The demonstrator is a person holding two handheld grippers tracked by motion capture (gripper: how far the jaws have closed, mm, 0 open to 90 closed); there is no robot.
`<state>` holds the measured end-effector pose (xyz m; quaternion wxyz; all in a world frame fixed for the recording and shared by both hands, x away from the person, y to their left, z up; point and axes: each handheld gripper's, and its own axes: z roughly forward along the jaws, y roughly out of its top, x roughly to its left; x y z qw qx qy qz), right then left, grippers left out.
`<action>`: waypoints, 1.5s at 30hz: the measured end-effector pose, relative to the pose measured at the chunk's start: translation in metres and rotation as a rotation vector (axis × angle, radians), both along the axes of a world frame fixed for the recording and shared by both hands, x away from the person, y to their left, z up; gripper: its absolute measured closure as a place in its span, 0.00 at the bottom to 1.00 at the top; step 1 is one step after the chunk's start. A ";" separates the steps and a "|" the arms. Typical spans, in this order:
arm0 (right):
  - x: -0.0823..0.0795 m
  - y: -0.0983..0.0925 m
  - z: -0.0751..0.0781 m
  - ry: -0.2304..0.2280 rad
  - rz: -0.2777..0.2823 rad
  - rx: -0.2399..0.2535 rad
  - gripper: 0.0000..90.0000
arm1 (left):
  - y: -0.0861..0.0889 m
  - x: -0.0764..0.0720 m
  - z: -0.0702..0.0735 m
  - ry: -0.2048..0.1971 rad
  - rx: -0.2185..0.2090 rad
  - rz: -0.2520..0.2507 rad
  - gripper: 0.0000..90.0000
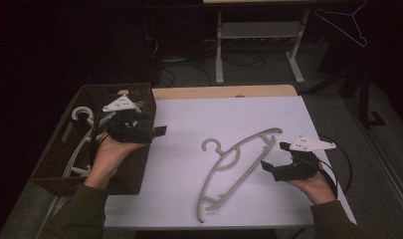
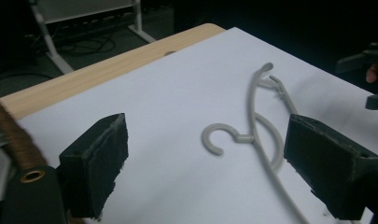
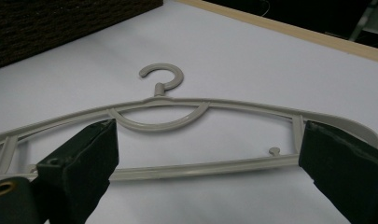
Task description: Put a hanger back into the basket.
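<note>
White paper covered the table (image 1: 179,164), and from above we saw the grey hanger (image 1: 239,164) lying flat at its middle, with a brown basket (image 1: 139,164) of more hangers at the left edge. We held the right gripper (image 1: 276,162) spread wide just beside the hanger's right end, its own view showing nothing between the jaws. The left gripper (image 1: 156,132), also spread and empty, hung over the basket's rim; the dim room beyond was hard to make out.

Left gripper (image 1: 161,130) held in raised left hand (image 1: 112,149), jaws wide apart, nothing between pads. Right gripper (image 1: 273,158) in right hand (image 1: 313,181), low, jaws spread wide, empty. Both forearms sleeved.
</note>
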<state>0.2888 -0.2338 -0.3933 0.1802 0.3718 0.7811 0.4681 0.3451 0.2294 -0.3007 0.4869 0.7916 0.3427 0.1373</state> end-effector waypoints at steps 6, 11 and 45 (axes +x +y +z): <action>0.000 0.000 0.001 -0.001 0.001 0.006 0.05 | -0.023 -0.006 -0.014 0.021 -0.011 -0.049 0.15; 0.000 0.000 0.001 -0.001 0.003 0.005 0.05 | -0.039 -0.013 -0.026 0.029 -0.005 -0.077 0.15; 0.001 0.005 -0.007 0.018 0.018 -0.019 0.05 | -0.125 -0.047 -0.120 0.152 0.183 -0.365 1.00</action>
